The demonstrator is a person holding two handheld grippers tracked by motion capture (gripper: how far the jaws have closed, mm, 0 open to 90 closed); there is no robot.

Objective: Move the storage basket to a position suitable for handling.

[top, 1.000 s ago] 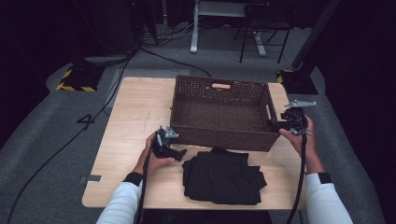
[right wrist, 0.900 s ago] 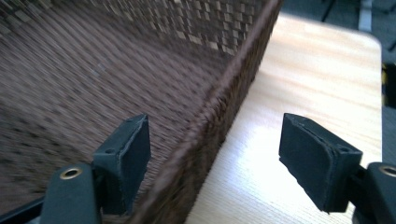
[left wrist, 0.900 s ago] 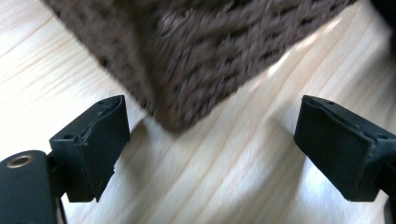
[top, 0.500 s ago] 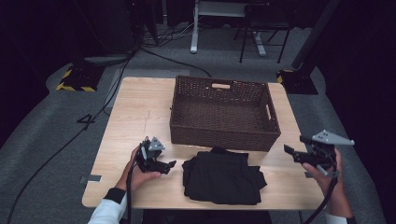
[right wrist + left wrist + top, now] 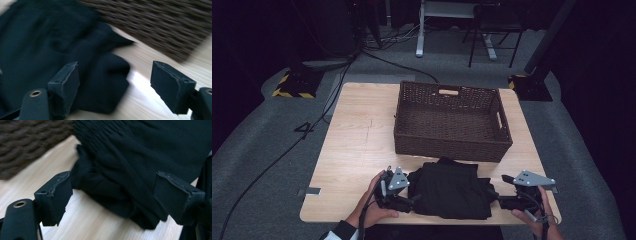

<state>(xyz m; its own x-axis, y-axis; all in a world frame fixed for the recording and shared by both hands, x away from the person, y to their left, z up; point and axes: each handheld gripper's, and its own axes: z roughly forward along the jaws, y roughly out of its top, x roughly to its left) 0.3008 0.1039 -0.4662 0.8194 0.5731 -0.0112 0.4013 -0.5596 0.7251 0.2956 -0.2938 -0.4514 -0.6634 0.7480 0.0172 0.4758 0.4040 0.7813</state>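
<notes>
- between the two tongs, a folded black garment (image 5: pixel 451 188) is seen lying on the tabletop (image 5: pixel 357 145).
- the left tongs (image 5: pixel 413 201) are spread wide at its left edge.
- the right tongs (image 5: pixel 493 196) are spread wide at its right edge.
- beyond both tongs a wicker basket (image 5: pixel 452 146) is found, just behind the garment.

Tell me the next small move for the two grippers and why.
Probably close both on the folded black garment. The left gripper and right gripper sit at its opposite edges with jaws open; in each gripper view cloth lies between them. The wicker basket stands empty just behind, a likely place to lift it into.
</notes>
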